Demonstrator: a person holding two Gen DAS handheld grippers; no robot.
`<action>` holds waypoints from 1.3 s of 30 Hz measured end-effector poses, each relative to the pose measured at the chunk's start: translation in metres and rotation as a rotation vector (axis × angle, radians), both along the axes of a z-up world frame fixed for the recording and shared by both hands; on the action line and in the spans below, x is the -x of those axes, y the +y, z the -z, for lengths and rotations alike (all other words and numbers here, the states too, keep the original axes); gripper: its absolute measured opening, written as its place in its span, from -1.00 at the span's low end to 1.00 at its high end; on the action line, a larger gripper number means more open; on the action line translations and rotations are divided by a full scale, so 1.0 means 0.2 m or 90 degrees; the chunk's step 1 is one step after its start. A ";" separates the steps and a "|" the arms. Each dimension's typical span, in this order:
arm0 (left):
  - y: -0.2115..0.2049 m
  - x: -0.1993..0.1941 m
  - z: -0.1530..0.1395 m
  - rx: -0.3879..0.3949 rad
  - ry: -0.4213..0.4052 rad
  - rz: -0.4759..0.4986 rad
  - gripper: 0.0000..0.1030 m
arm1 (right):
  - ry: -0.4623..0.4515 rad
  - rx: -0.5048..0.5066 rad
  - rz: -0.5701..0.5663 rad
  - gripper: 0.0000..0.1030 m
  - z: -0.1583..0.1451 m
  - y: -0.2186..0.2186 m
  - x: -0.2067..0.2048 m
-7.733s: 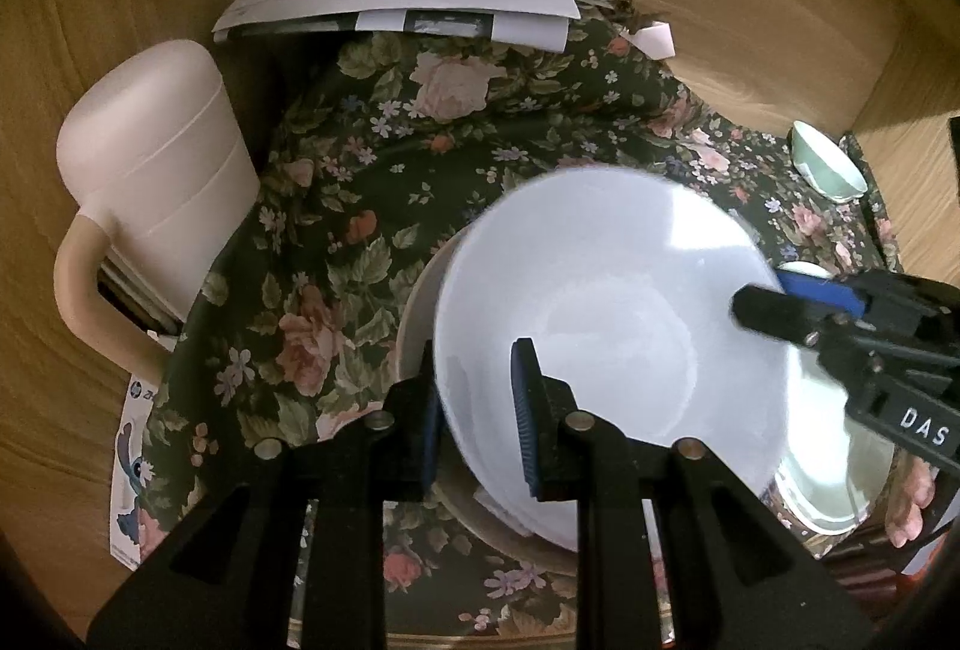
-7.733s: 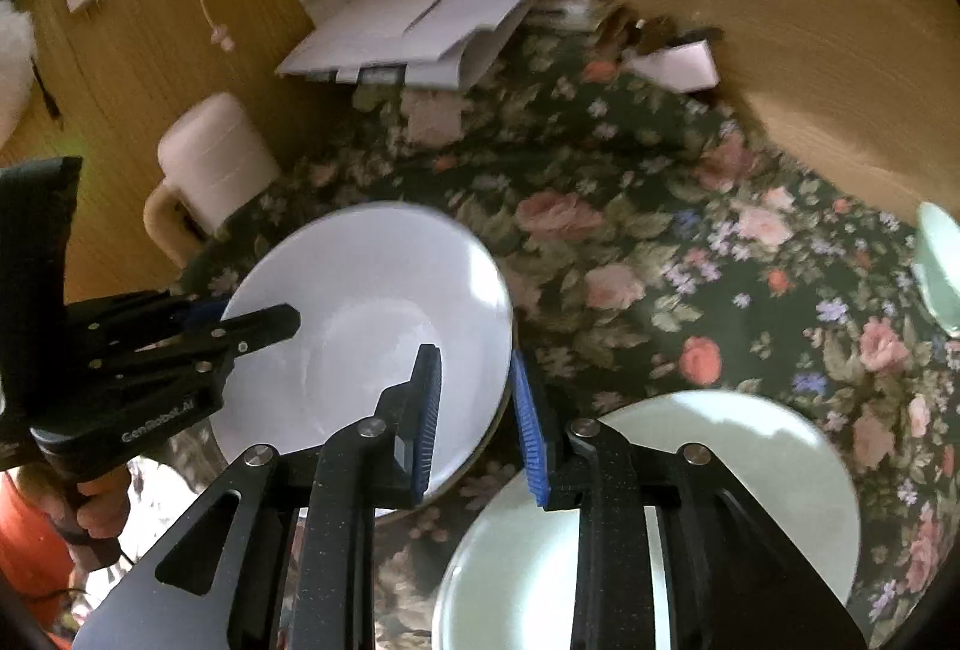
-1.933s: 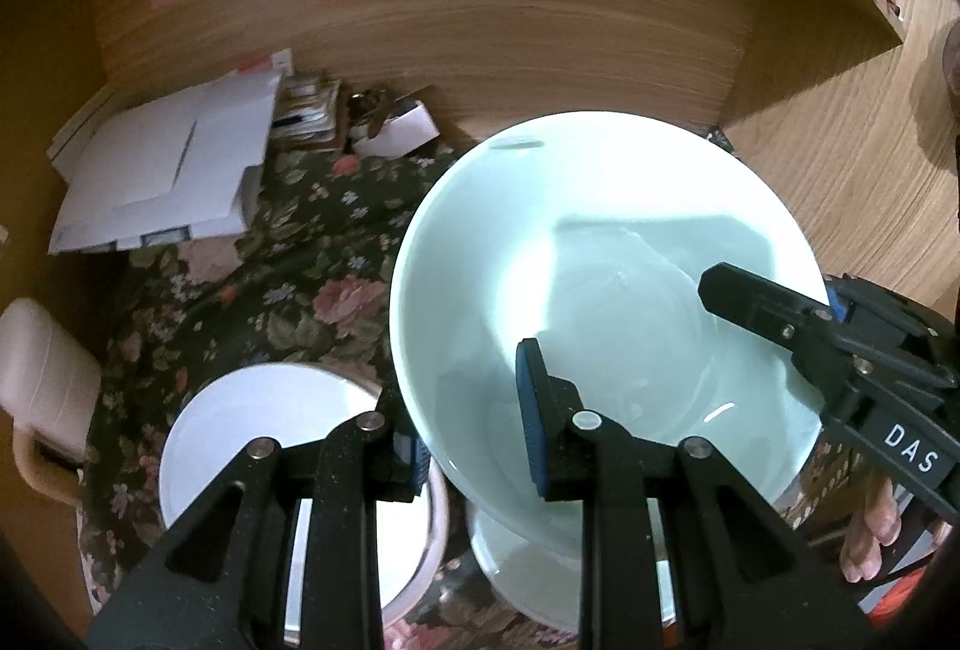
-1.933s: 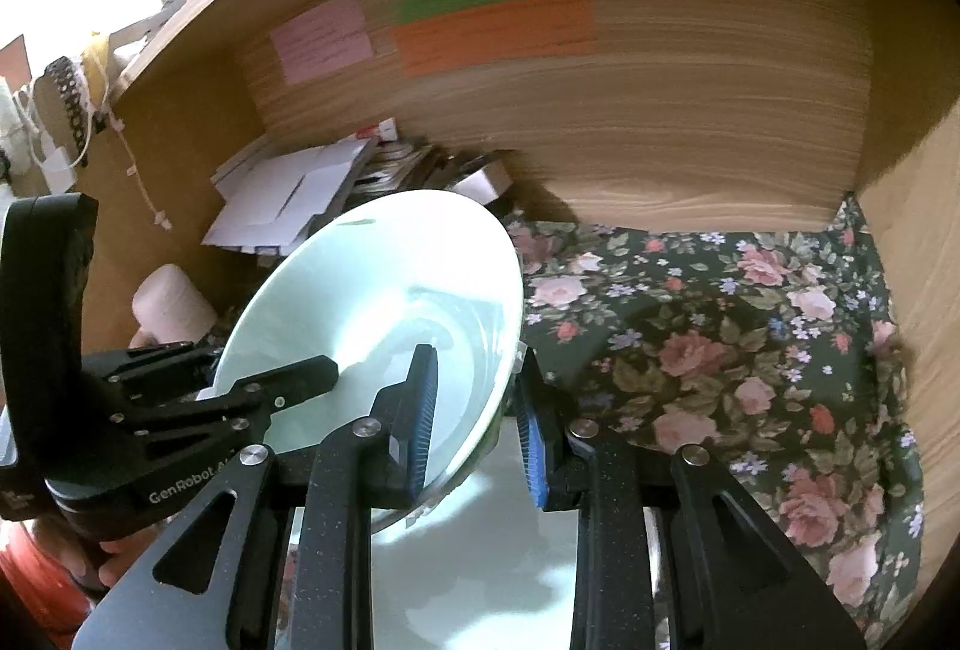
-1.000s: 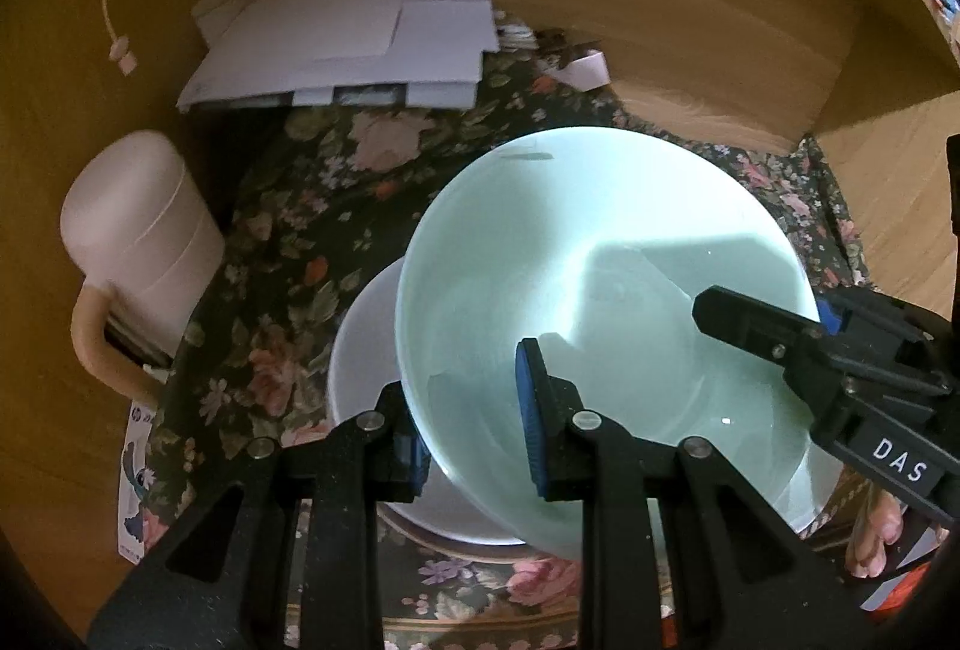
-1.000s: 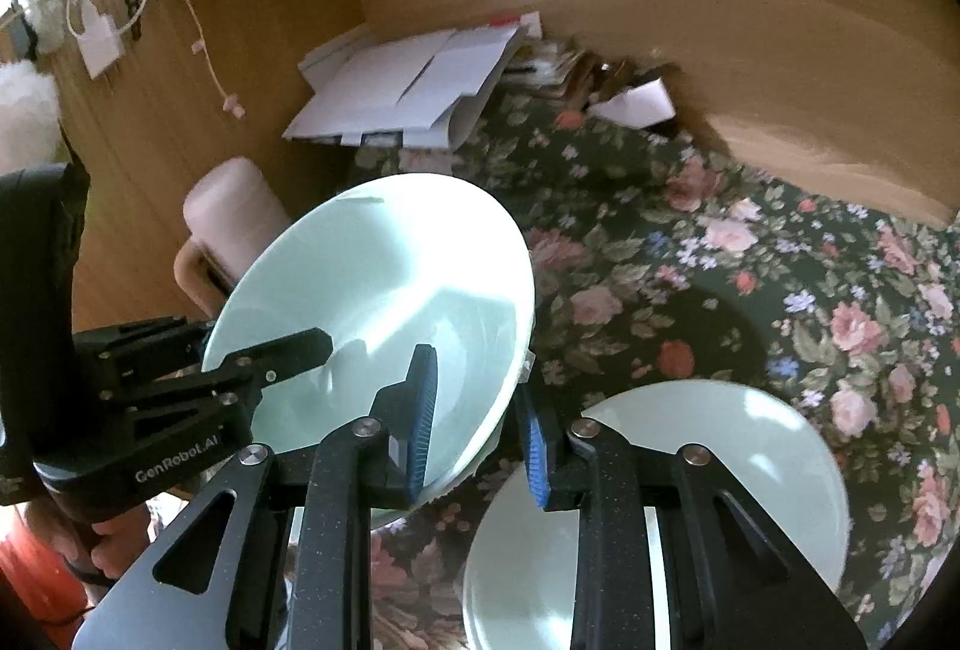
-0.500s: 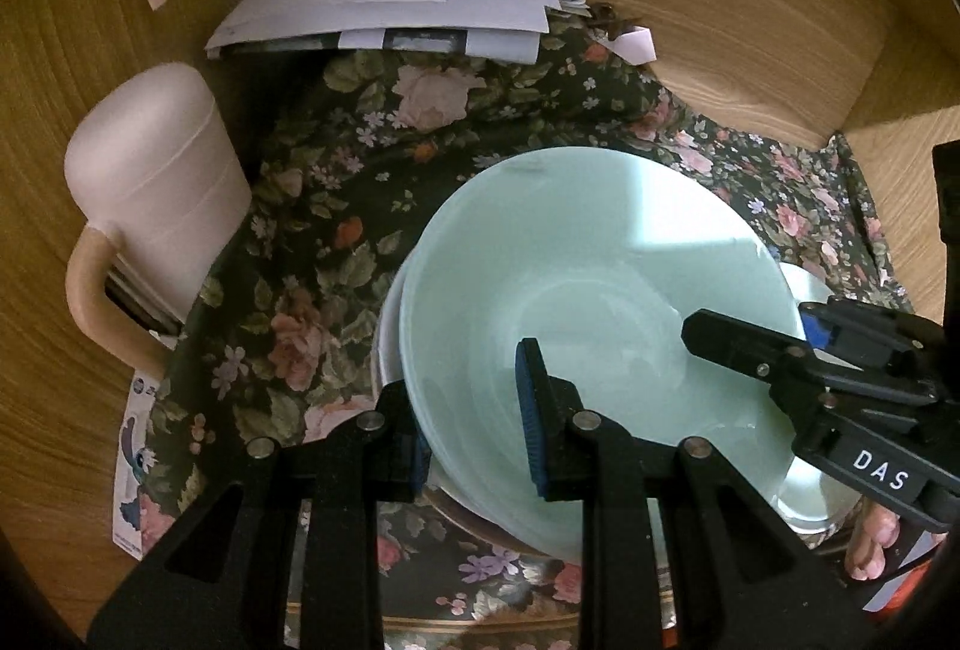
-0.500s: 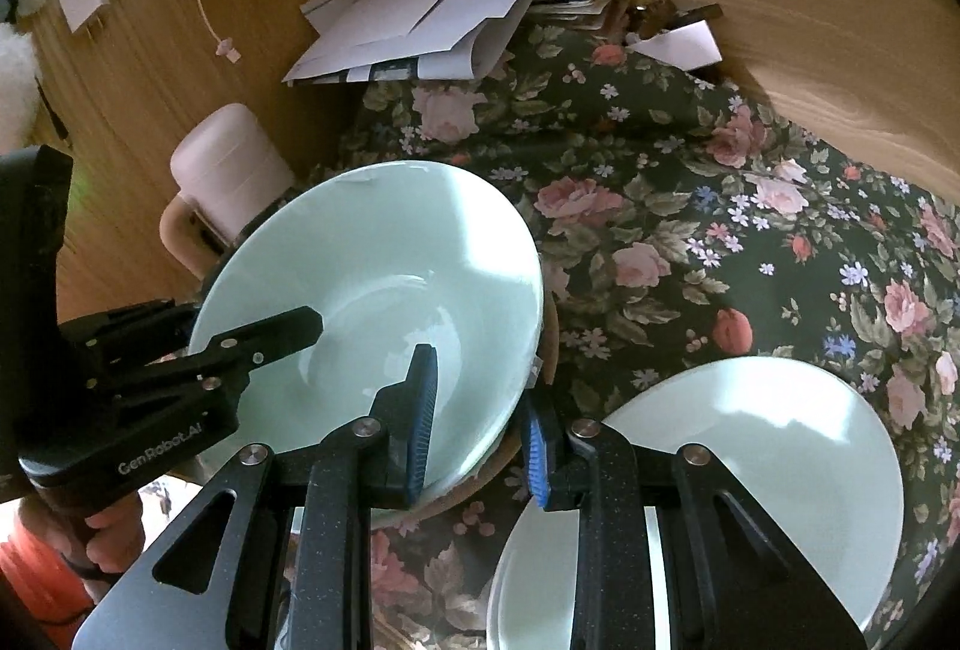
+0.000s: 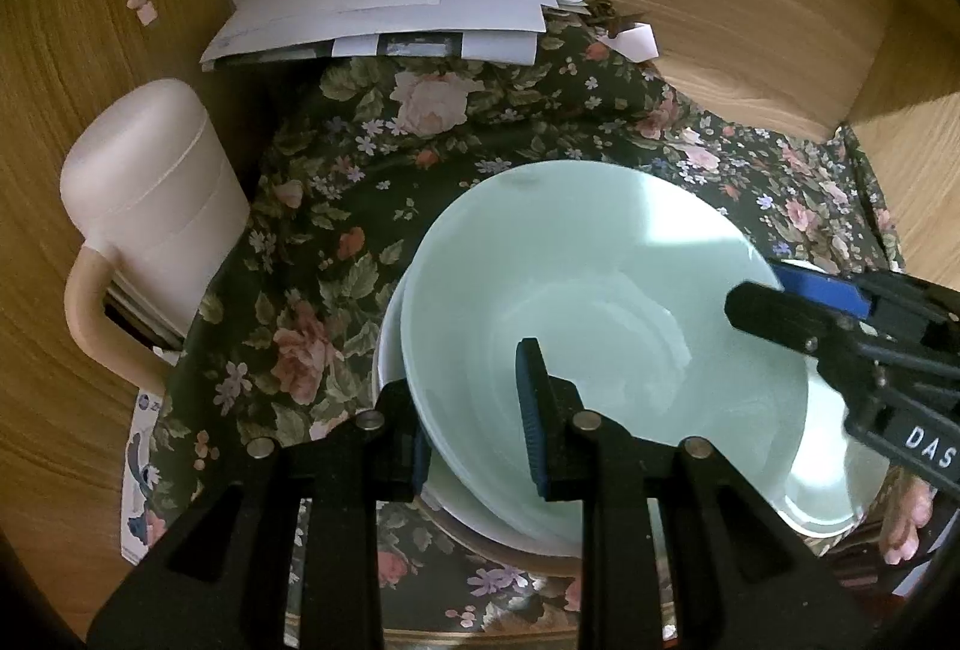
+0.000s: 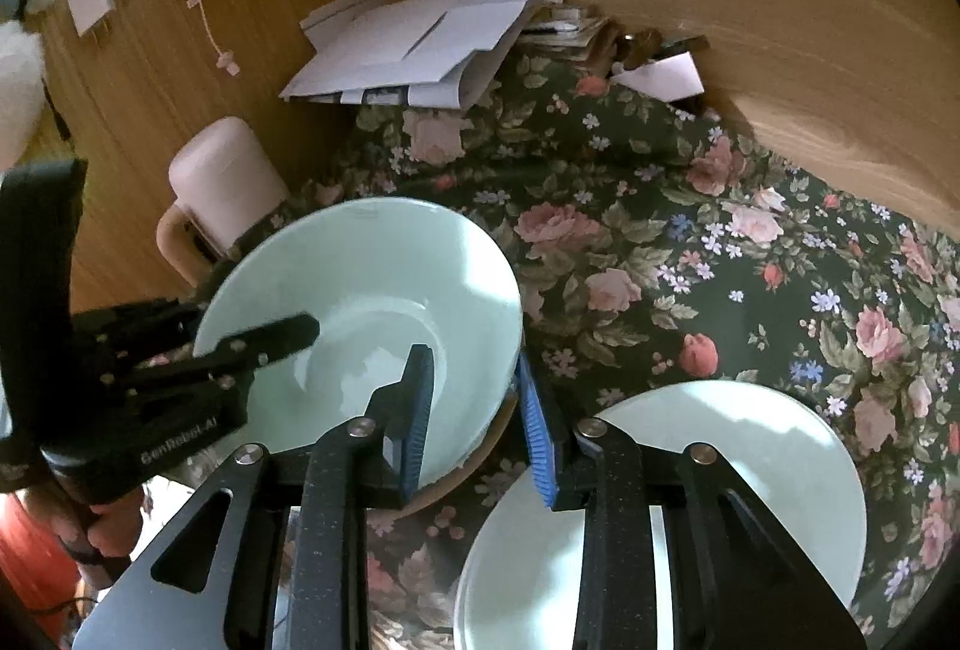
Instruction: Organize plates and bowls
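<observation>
A pale green bowl (image 9: 600,326) sits nested in a white bowl (image 9: 390,344) on the floral cloth; it also shows in the right wrist view (image 10: 372,302). My left gripper (image 9: 474,410) straddles its near rim, jaws a little apart around the wall. My right gripper (image 10: 474,404) straddles the opposite rim, jaws spread wider than the wall. A stack of pale green plates (image 10: 720,482) lies to the right of the bowls, below my right gripper.
A pink lidded jug (image 9: 150,224) stands at the left against the wooden wall. A pile of white papers (image 9: 390,8) lies at the back. Wooden walls close in the back and both sides. A brown plate edge (image 10: 462,476) shows under the bowls.
Both grippers carried the green bowl down onto the white bowl. The right gripper's jaws have opened off the rim in the last half second.
</observation>
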State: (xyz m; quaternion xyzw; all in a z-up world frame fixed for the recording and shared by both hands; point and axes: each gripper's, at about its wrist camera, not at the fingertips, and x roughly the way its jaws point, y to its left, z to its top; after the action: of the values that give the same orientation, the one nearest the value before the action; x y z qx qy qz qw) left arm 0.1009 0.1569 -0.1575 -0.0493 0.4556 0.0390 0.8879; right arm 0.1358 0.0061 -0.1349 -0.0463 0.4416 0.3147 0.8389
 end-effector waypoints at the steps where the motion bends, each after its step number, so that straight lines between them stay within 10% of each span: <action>1: 0.00 0.00 0.00 -0.006 -0.001 -0.001 -0.51 | 0.001 0.000 -0.001 -0.45 0.00 0.00 0.00; 9: 0.01 -0.05 -0.02 0.007 0.023 0.000 -0.35 | -0.011 -0.019 0.016 0.11 -0.03 -0.05 0.01; 20: -0.03 0.03 -0.17 -0.023 -0.058 0.004 0.16 | -0.004 -0.022 0.016 0.12 -0.03 -0.07 0.00; 39: 0.12 0.09 0.07 0.063 0.018 -0.031 0.20 | 0.036 0.016 -0.006 0.12 0.11 0.04 -0.04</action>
State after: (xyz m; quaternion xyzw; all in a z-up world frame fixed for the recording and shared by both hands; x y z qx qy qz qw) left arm 0.0830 0.1800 -0.1721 -0.1035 0.4681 0.0384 0.8768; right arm 0.1435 0.0144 -0.1578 -0.0500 0.4690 0.3142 0.8239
